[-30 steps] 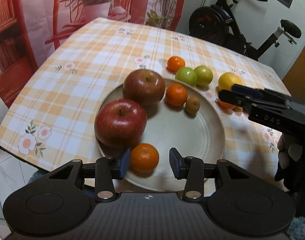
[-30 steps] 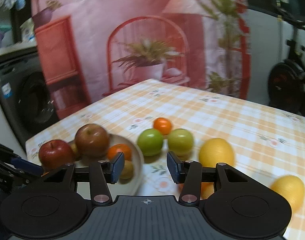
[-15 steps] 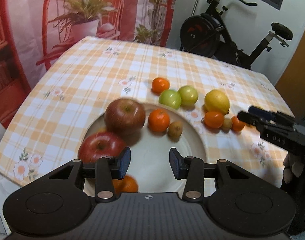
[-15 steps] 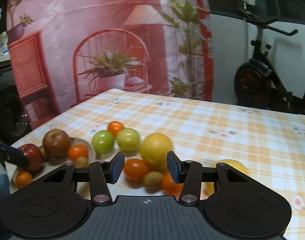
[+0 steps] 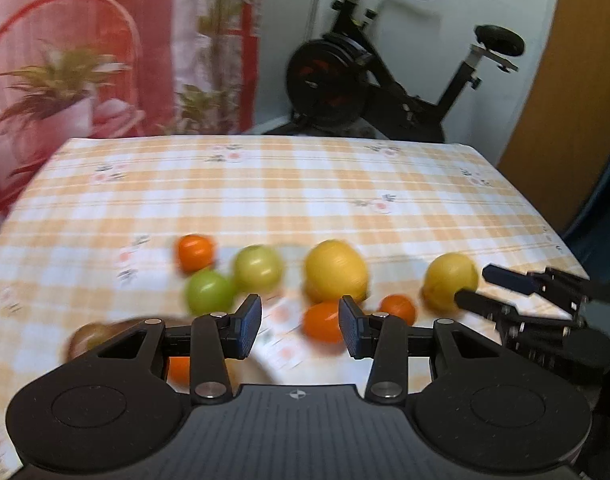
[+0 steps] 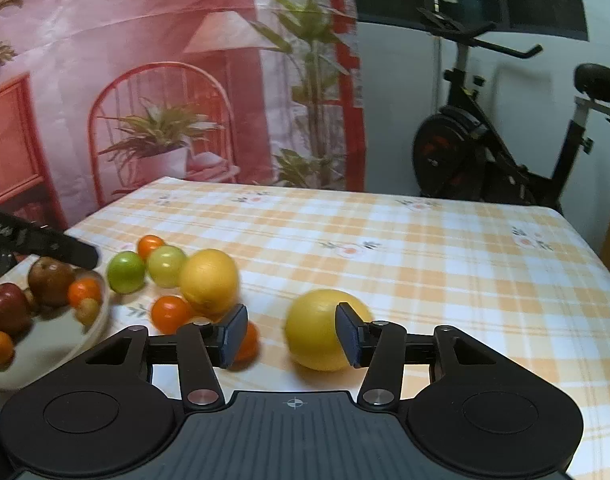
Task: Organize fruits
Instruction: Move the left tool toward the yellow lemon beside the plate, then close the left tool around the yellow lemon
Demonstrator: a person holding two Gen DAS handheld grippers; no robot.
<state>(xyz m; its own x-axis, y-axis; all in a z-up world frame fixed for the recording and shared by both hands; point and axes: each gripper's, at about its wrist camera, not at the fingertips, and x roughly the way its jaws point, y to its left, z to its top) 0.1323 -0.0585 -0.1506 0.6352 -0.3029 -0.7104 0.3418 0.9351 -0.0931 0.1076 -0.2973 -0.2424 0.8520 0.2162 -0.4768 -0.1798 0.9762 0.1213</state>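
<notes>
Yellow citrus [image 6: 319, 330] partly behind opening right claw [image 6: 291, 336]

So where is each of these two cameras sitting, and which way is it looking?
Left wrist: on the left gripper, facing small orange fruits; the right gripper shows.
Right wrist: on the right gripper, jaws opening toward a round yellow citrus; the left gripper's finger shows.
Both share the checked tablecloth and black exercise bike.
</notes>
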